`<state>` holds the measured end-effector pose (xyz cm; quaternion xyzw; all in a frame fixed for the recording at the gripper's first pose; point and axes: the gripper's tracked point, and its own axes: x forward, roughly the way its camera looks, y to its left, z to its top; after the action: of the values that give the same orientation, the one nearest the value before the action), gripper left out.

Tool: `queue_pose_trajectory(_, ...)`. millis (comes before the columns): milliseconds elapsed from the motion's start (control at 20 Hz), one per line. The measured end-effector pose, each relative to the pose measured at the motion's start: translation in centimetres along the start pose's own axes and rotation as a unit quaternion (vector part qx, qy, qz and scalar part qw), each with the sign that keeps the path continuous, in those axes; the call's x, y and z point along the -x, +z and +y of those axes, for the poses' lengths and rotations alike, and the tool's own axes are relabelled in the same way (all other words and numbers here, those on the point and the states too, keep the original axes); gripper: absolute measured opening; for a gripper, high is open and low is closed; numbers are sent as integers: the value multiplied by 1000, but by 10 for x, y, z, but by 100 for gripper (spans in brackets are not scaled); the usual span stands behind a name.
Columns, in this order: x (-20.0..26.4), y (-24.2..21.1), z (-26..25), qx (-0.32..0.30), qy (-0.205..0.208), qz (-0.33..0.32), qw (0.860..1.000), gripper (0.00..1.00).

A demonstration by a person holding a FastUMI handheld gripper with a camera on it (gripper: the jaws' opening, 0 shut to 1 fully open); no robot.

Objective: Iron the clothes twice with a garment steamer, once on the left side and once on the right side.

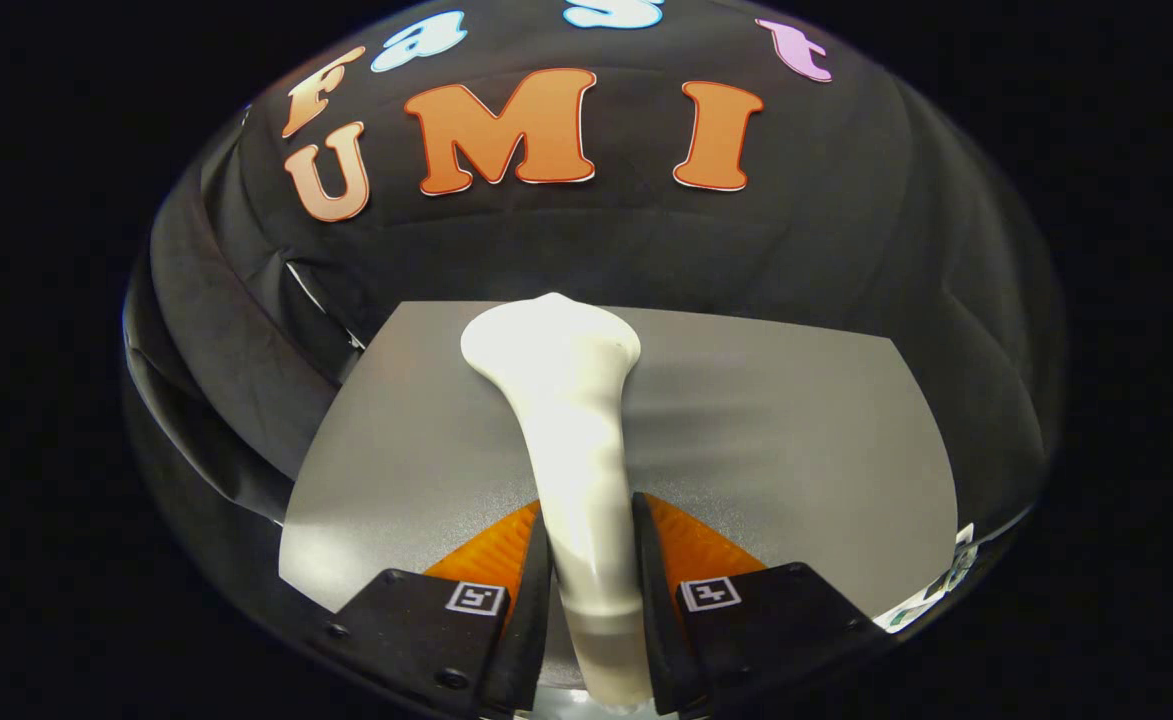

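Observation:
A white garment steamer [571,420] runs forward from between my fingers, its narrow handle pinched by both of them and its wide flat head [551,335] reaching out over the far part of a grey table [776,430]. My gripper [591,555] is shut on the steamer's handle. The steamer is held above the table, roughly along the line of the fingers. No clothes are visible in this view.
The grey table top spreads out under and beyond the fingers, with its far edge meeting the black cloth wall [846,250]. Folds of black cloth [236,360] hang along the table's left side. A small patterned item [946,580] peeks in at the table's near right corner.

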<state>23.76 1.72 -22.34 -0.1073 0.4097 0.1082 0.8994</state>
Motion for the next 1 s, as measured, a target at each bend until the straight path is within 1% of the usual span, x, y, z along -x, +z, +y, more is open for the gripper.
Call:
queue_pose_trajectory(250,-1,-3,-5,-12,-16,-4,1000,46)
queue_pose_trajectory(350,4,-8,-3,-34,-5,-5,999,46)
queue_pose_trajectory(450,14,-12,0,-51,4,-17,999,46)
queue_pose_trajectory(600,31,-5,-6,-67,-12,-46,997,46)
queue_pose_trajectory(750,51,-3,1,-92,-4,-66,994,45)
queue_pose_trajectory(900,66,-4,-1,-110,-15,-85,990,45)
queue_pose_trajectory(1000,78,-7,9,-118,-14,-96,988,45)
